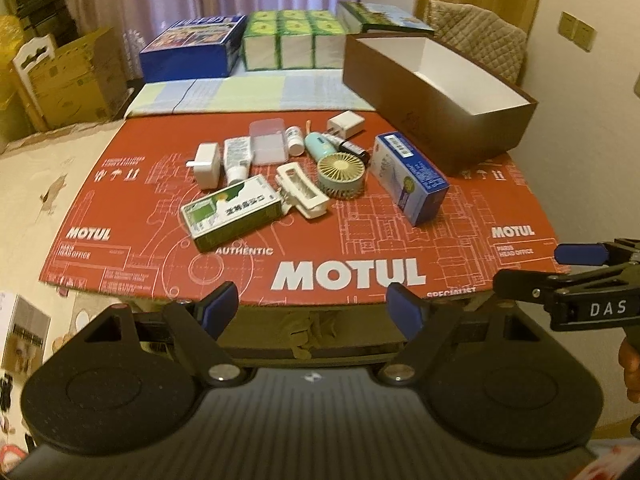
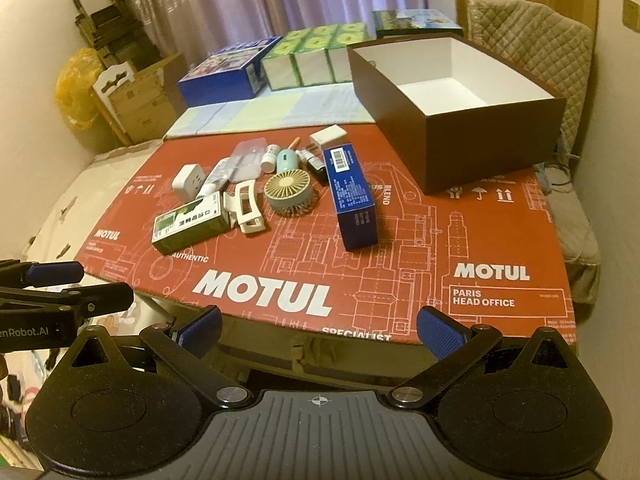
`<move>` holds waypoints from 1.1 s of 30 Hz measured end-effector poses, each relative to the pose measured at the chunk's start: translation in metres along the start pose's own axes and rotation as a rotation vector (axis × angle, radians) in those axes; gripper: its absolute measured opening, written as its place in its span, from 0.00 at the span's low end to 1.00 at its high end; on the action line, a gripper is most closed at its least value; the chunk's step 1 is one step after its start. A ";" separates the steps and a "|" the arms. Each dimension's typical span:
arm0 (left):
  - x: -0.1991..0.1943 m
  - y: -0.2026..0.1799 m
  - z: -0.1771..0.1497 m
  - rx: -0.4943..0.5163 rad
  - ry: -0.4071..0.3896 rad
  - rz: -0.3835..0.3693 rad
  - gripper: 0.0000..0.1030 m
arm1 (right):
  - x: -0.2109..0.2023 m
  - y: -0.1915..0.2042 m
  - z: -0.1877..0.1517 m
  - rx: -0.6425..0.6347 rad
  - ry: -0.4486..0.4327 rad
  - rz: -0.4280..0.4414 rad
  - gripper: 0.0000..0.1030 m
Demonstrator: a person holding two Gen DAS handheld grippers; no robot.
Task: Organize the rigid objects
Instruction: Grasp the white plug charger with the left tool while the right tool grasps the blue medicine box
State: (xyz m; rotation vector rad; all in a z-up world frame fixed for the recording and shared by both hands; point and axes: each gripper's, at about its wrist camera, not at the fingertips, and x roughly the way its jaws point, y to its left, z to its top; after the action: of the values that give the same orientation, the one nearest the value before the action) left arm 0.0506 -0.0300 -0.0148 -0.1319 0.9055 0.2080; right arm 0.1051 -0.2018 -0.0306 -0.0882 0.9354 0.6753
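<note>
Left gripper (image 1: 310, 304): your fingers stand wide apart with nothing between them, hanging off the near edge of the red mat (image 1: 160, 264).
Right gripper (image 2: 320, 330): also spread and empty, just beside the left one, short of the mat.
Brown box (image 2: 480, 148): open and bare inside, at the mat's far right corner; likely where everything goes.
Blue carton (image 2: 352, 200): the item nearest the brown box, lying flat. Probably light stiff card, so pinch it across its narrow width, mid-length; squeeze gently or the walls may dent.
Green carton (image 1: 232, 212): farthest from the brown box, touching the white hair clip (image 1: 302, 192). Same cross-width hold.
Small fan (image 2: 288, 192): between the clip and the blue carton; its grille looks fragile, so take it by the rim.
Small bottles and chargers: clustered behind the fan, smooth and likely slippery.
</note>
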 end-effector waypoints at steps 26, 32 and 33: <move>0.084 0.055 0.065 0.011 0.000 0.028 0.76 | 0.067 -0.017 0.060 -0.023 -0.053 -0.016 0.85; 0.114 0.082 0.089 0.037 -0.002 0.017 0.76 | 0.108 -0.017 0.090 -0.028 -0.042 -0.063 0.72; 0.118 0.086 0.092 0.041 -0.005 0.018 0.76 | 0.115 -0.016 0.093 -0.033 -0.040 -0.067 0.69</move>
State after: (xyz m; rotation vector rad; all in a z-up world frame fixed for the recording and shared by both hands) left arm 0.1717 0.0866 -0.0541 -0.0848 0.9061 0.2064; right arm 0.2274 -0.1244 -0.0656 -0.1343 0.8797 0.6278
